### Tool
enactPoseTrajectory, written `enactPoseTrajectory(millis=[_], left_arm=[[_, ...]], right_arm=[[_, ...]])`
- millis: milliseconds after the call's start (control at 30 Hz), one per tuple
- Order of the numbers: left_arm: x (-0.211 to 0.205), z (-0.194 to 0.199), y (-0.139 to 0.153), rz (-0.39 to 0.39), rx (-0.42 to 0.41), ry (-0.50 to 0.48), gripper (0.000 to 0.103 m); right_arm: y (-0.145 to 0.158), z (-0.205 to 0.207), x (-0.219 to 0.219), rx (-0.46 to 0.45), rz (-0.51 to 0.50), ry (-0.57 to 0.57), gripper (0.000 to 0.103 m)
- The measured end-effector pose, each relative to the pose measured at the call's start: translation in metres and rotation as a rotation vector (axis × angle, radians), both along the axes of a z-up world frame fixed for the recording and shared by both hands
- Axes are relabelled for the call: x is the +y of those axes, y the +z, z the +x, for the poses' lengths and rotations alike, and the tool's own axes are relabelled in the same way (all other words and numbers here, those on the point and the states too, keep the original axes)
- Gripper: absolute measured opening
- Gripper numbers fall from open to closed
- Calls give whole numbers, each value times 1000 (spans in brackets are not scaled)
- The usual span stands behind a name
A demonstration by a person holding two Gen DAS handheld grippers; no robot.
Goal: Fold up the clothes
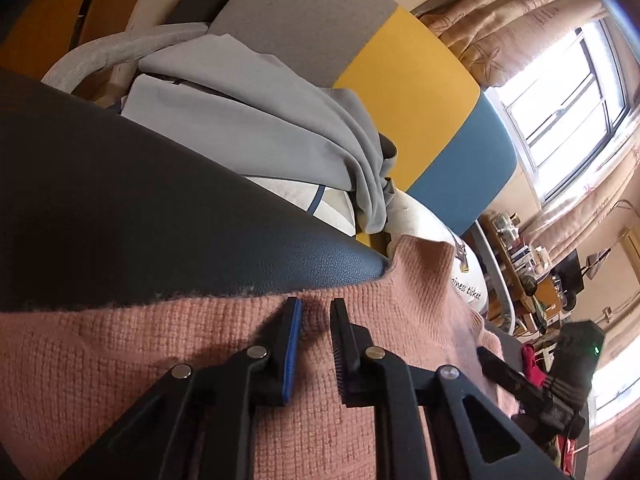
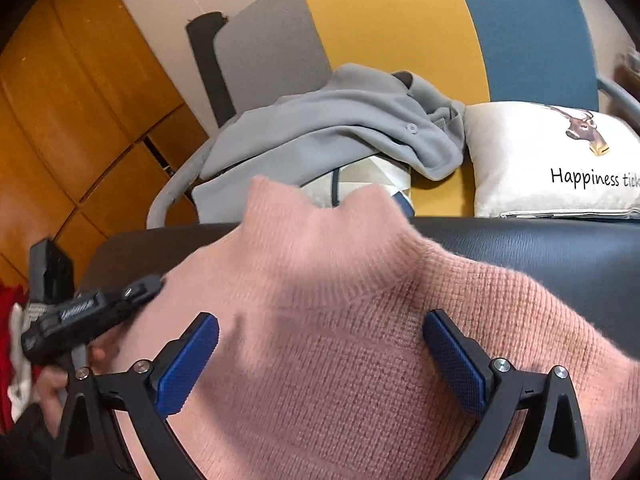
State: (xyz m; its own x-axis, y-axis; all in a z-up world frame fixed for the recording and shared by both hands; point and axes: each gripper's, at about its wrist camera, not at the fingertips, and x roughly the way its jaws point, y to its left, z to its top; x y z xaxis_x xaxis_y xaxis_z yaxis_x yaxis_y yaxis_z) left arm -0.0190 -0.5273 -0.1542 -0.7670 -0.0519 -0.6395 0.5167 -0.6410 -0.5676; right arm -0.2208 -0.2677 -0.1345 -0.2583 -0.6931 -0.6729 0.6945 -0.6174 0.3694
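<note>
across the lower frame the pink sweater (image 2: pixel 340 340) lies unfolded on the dark tabletop (image 2: pixel 540 248), right hand-held gripper (image 2: pixel 320 344) spread wide, left hand-held gripper (image 1: pixel 316 312) narrowly parted, gripping nothing, folding barely begun.

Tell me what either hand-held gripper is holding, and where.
Nothing is visibly held. The right hand-held gripper is wide open over the pink sweater; the left hand-held gripper is narrowly open above it.

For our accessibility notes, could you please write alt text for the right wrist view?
The right gripper, fingers spread wide, hovers over a pink knit sweater lying on a black padded surface. Behind it, a grey garment and a white deer-print cushion sit on a sofa.
</note>
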Motion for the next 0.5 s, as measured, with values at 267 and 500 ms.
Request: enactPoseTrajectory(millis=[267, 500], left_arm=[[58, 41, 37, -4, -31, -53, 27], [142, 129, 40, 15, -28, -100, 27]], right_arm=[[39, 42, 75, -114, -153, 110, 103], [38, 161, 180, -173, -12, 266, 103]])
